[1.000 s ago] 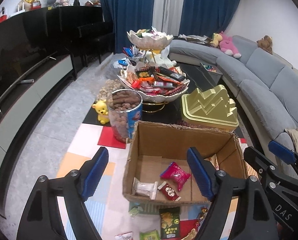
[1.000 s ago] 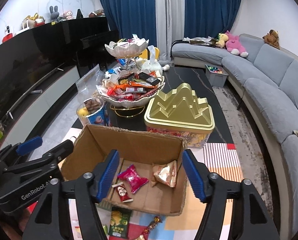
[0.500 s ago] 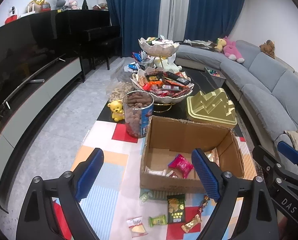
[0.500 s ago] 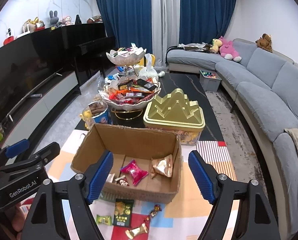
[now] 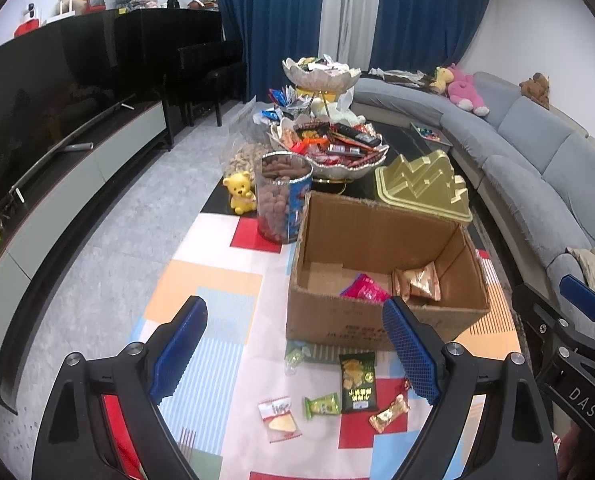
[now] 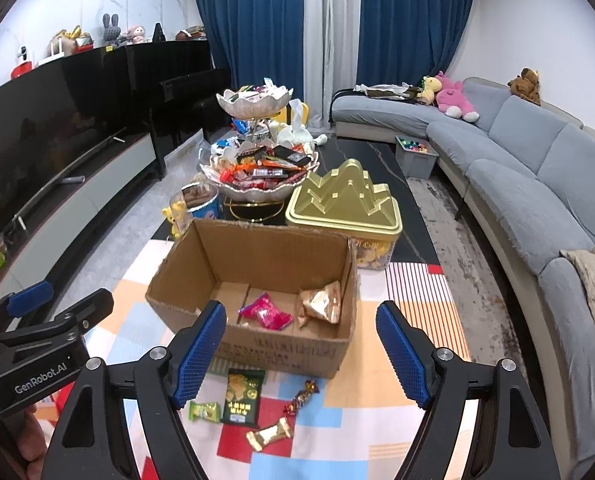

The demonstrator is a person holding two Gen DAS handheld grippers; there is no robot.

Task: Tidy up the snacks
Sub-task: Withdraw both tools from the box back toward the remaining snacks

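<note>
An open cardboard box [image 5: 377, 320] [image 6: 257, 344] stands on the patchwork cloth; inside lie a pink snack packet [image 5: 363, 289] [image 6: 266, 314] and a gold packet [image 5: 419, 281] [image 6: 322, 303]. In front of the box several loose snacks lie on the cloth: a dark green packet [image 5: 357, 382] [image 6: 242, 394], a light green candy [image 5: 322, 406] [image 6: 204, 411], a gold candy [image 5: 389, 414] [image 6: 269, 433] and a clear packet [image 5: 279, 418]. My left gripper [image 5: 293, 354] hangs open and empty in front of the box. My right gripper [image 6: 299, 352] is open and empty too.
Behind the box stand a tin of brown snacks [image 5: 283, 200], a two-tier bowl stand heaped with snacks [image 5: 329, 148] [image 6: 257, 176], a gold lidded tin [image 5: 421, 188] [image 6: 343, 204] and a yellow bear figure [image 5: 241, 196]. A grey sofa [image 6: 537, 184] curves along the right, a TV unit [image 5: 57, 184] along the left.
Both grippers have drawn back from the box, which looks smaller now. Loose snacks on the cloth in front of it have come into view. Both pairs of jaws stand a little wider.
</note>
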